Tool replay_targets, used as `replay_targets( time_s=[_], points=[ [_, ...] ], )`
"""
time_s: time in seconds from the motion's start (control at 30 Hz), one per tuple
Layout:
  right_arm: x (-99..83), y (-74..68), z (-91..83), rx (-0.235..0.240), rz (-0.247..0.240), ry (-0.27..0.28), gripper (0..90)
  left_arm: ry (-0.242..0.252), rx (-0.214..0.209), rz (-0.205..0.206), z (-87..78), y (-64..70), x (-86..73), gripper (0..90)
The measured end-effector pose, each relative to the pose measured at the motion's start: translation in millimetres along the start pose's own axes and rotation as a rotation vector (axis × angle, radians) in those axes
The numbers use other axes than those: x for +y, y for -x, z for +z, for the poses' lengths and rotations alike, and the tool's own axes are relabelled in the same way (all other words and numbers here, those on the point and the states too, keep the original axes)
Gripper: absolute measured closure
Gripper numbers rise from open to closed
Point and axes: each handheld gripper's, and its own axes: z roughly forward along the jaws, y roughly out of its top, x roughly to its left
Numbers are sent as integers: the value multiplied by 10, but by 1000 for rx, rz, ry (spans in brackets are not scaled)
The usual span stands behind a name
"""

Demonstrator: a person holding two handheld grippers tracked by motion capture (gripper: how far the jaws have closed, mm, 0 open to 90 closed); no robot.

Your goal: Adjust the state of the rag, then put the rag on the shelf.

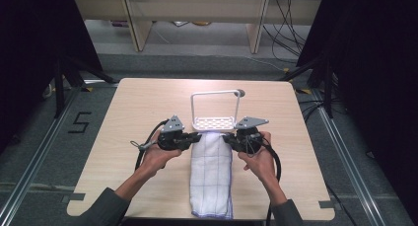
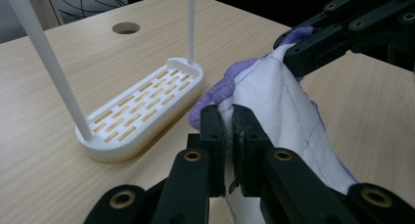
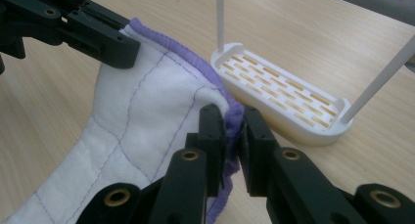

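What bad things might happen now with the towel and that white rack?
The left hand-held gripper and right hand-held gripper each pinch only the towel near its purple edge, so a corner might slip free. The rack stands close behind it and looks light; lifting the towel toward the bar could knock or tip it.

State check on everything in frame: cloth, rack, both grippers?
Cloth: folded into a long strip on the table, far end pinched at both corners and lifted.
Rack: upright just beyond the cloth, bar bare, slotted base empty.
Left gripper: shut on the cloth's corner.
Right gripper: shut on the cloth's other corner, at the purple hem.
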Motion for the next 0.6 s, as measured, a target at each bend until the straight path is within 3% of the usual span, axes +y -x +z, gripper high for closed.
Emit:
replay_targets(
  time_s=[0.3,0.37,0.6],
  points=[
    [31,-24,-32,2,-8,18,815,-1,15,8,-40,22,32,841],
    [47,-18,-45,9,-28,20,816,5,13,2,-59,29,53,842],
    [144,-75,-176,8,-26,45,818,30,12,8,-174,74,158,843]
  ],
)
